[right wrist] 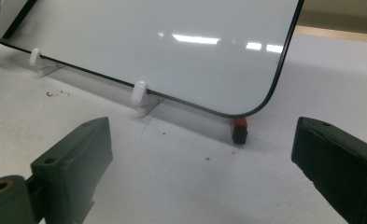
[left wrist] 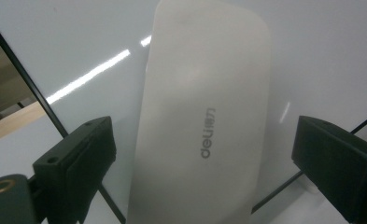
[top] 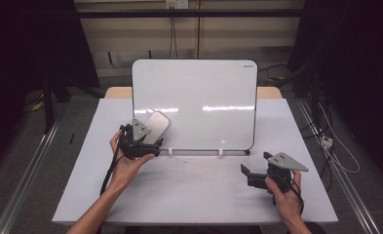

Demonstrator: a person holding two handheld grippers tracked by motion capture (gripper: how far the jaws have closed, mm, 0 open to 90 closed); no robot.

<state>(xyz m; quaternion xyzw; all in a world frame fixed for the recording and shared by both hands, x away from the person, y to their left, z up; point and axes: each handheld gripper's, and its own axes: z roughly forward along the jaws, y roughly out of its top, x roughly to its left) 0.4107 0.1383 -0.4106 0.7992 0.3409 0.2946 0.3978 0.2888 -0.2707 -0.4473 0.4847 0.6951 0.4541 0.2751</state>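
A rectangular white table [top: 189, 195] carries all the items. Standing on it, leaning back, is a large white rectangular whiteboard with a thin black rim and rounded corners [top: 203, 102]; its lower edge rests in two small white plastic clip feet [right wrist: 138, 97], seen in the high view just below the board's bottom edge. The board surface reflects ceiling lights as bright streaks.

Lying flat against the lower left part of the whiteboard is an off-white, oblong, rounded plastic eraser [left wrist: 204, 121] bearing grey "deli" lettering; in the high view it sits tilted, near the board's bottom left corner [top: 156, 126].

The left gripper [top: 141, 145], black with a grey three-cornered plate on top, is held by the person's left hand [top: 125, 163] directly at the eraser. In the left gripper view its two black jaws stand wide apart on either side of the eraser's lower part, with a visible gap at each side; they clasp nothing.

The right gripper [top: 250, 174], of the same build, is held by the right hand [top: 285, 191] low over the table, near the board's bottom right corner and well apart from the eraser. Its jaws are likewise spread wide and empty.

Beneath the board's bottom right corner a small red and black object [right wrist: 239, 128] stands on the table; what it is cannot be told. A few dark specks [right wrist: 55, 94] mark the tabletop near the left clip foot.
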